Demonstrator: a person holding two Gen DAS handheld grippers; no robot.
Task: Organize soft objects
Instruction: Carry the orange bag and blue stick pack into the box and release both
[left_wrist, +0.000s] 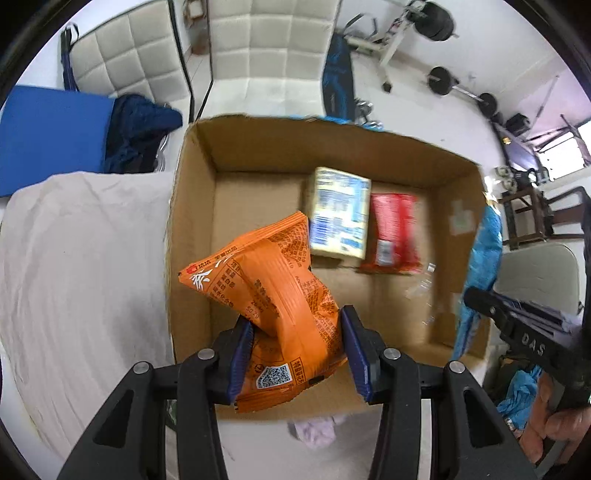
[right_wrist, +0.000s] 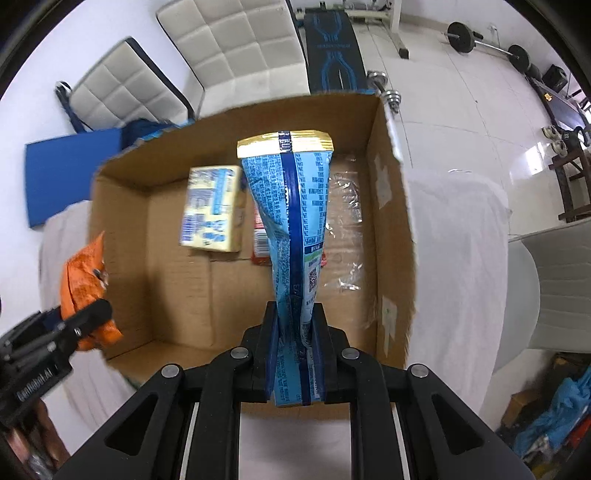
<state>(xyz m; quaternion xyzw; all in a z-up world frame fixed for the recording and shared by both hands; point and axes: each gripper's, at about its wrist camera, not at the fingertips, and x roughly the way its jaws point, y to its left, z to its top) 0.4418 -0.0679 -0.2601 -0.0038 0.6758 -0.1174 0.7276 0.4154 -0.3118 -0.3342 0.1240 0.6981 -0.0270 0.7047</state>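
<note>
**Two snack bags held over an open cardboard box**

Left wrist view: the left gripper (left_wrist: 297, 354) is clamped on a crinkled orange snack bag (left_wrist: 273, 295), its blue-padded fingers (left_wrist: 240, 354) pinching the lower part of the foil so the bag bulges and twists upward. The bag hangs over the near left corner of an open cardboard box (left_wrist: 192, 206) of plain brown corrugated board, flaps up. On the box floor lie a pale yellow packet with blue print (left_wrist: 340, 212) and, just beside it to the right, a glossy red packet (left_wrist: 393, 232); a scrap of clear plastic film (left_wrist: 421, 288) lies nearer the right wall. The box rests on a wrinkled white cloth (left_wrist: 81, 258). At the right edge the right gripper (left_wrist: 517, 325) shows with a strip of blue bag beside it.

Right wrist view: the right gripper (right_wrist: 295, 343) is closed on a long blue snack bag (right_wrist: 291, 221) with a gold crimped top seam, squeezed narrow at the fingers and standing upright over the box (right_wrist: 391, 221). Below it lie the yellow packet (right_wrist: 212, 210), the partly hidden red packet (right_wrist: 260, 240) and the clear film (right_wrist: 345, 221). The orange bag (right_wrist: 85, 291) shows at the box's left wall, in the left gripper (right_wrist: 74, 328).
</note>
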